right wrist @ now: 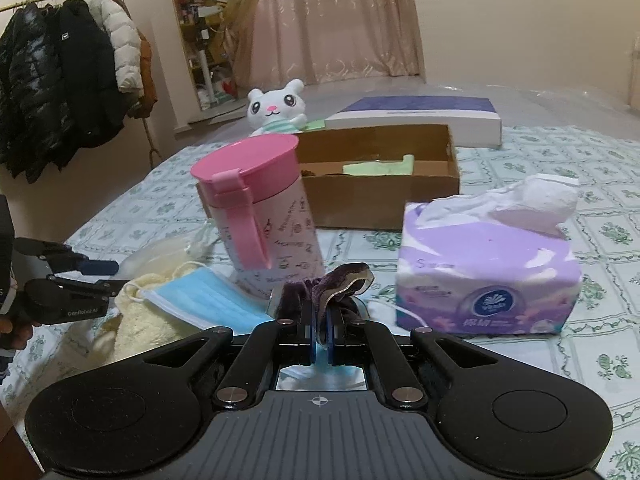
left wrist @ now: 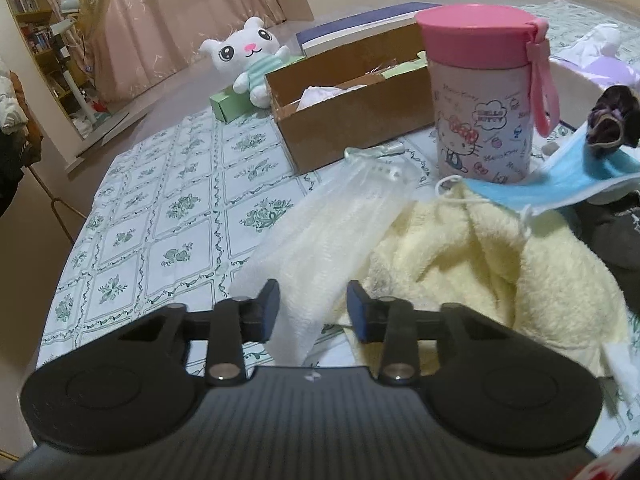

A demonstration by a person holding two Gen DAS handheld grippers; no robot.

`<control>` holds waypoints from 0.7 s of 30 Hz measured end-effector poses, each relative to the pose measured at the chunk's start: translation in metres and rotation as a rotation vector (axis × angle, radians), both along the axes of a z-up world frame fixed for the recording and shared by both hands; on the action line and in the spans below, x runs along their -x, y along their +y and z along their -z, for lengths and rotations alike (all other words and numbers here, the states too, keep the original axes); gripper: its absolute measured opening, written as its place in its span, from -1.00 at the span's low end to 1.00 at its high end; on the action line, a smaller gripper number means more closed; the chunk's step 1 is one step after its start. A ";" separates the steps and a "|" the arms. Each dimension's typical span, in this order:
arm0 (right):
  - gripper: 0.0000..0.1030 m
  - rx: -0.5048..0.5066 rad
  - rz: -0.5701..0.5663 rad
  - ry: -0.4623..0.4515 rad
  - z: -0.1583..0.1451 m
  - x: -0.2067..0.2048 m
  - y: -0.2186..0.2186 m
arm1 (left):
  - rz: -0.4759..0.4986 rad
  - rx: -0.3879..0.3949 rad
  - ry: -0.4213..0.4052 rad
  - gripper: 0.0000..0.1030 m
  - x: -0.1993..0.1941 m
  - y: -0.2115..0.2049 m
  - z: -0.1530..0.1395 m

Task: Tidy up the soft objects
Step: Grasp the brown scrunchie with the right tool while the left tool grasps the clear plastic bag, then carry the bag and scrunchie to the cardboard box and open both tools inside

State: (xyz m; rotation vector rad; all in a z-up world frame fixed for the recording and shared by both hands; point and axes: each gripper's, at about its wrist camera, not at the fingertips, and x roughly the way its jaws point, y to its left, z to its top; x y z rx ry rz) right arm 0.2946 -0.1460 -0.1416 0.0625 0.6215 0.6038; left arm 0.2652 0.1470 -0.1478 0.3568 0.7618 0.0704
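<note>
My left gripper [left wrist: 313, 310] hangs low over the bed, open, its pads on either side of a white mesh cloth [left wrist: 328, 224] that lies flat on the sheet. A fluffy yellow towel [left wrist: 480, 248] is bunched just right of it. In the right wrist view the left gripper [right wrist: 102, 276] reaches in from the left edge. My right gripper [right wrist: 320, 320] is shut on a dark purple velvet scrunchie [right wrist: 332, 280], held above a blue face mask [right wrist: 200, 296]. The left wrist view shows the scrunchie [left wrist: 608, 124] over the mask [left wrist: 560, 184].
A pink-lidded canister [right wrist: 268, 216] stands mid-bed before an open cardboard box [right wrist: 380, 200]. A purple tissue pack [right wrist: 480, 264] sits right, a flat purple-white box [right wrist: 416, 116] behind. A white plush [left wrist: 244, 52] leans on a green box [left wrist: 228, 104]. Dark cloth [left wrist: 612, 232] lies right.
</note>
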 end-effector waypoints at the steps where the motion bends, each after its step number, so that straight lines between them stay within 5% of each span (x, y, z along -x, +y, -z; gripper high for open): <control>1: -0.91 0.000 0.003 -0.003 -0.001 0.000 -0.001 | -0.003 0.002 0.001 -0.69 -0.001 0.001 0.001; 5: -0.91 -0.002 0.000 -0.020 -0.006 -0.001 -0.006 | -0.007 0.013 -0.005 -0.94 -0.002 0.006 0.001; 21: -0.91 -0.040 -0.045 -0.105 -0.052 -0.044 -0.035 | -0.019 0.031 -0.123 -0.95 -0.002 0.018 -0.063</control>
